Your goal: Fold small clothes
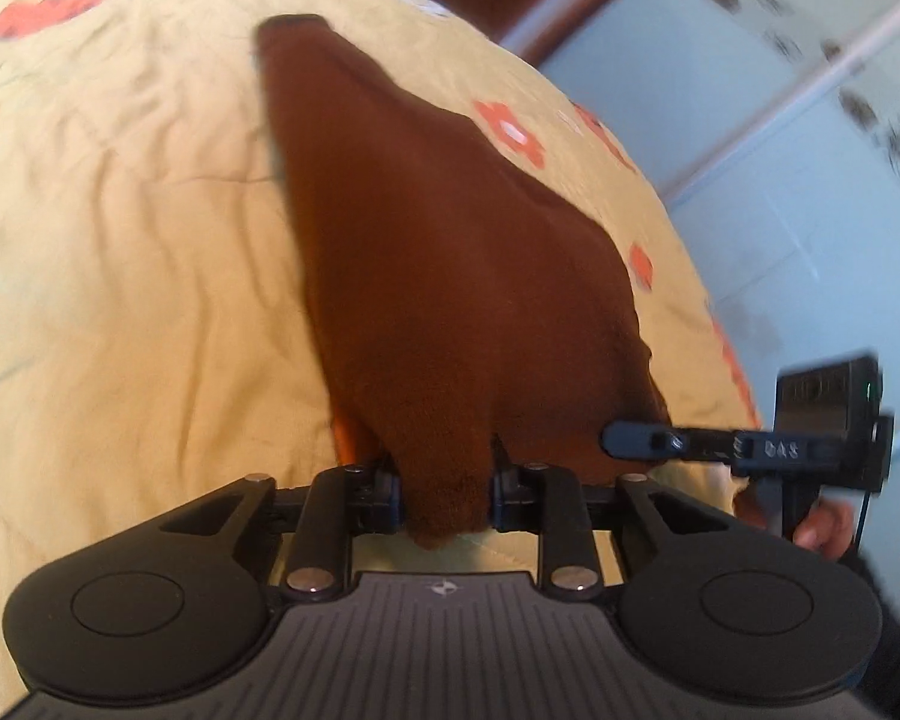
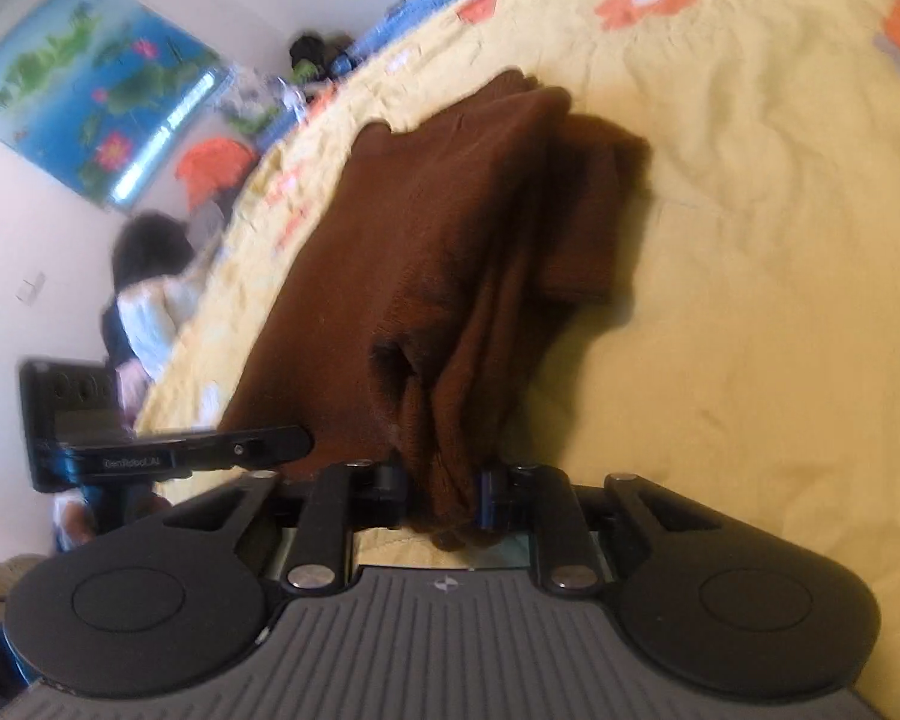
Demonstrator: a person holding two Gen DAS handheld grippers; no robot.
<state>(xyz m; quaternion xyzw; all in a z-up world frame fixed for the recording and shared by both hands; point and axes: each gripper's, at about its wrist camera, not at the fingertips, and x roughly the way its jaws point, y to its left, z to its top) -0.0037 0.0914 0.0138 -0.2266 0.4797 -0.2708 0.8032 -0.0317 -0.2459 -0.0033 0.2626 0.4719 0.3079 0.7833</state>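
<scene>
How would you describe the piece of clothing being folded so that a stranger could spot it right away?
Look at the wide yellow bedspread with orange flowers. On it lies the brown knit garment, one end pinched by the left gripper and the right gripper. It is the only dark, plain, fuzzy cloth there.

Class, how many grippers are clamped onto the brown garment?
2. The left gripper pinches one bunched edge of the brown garment; the right gripper pinches another. Both hold it above the yellow bedsheet.
</scene>
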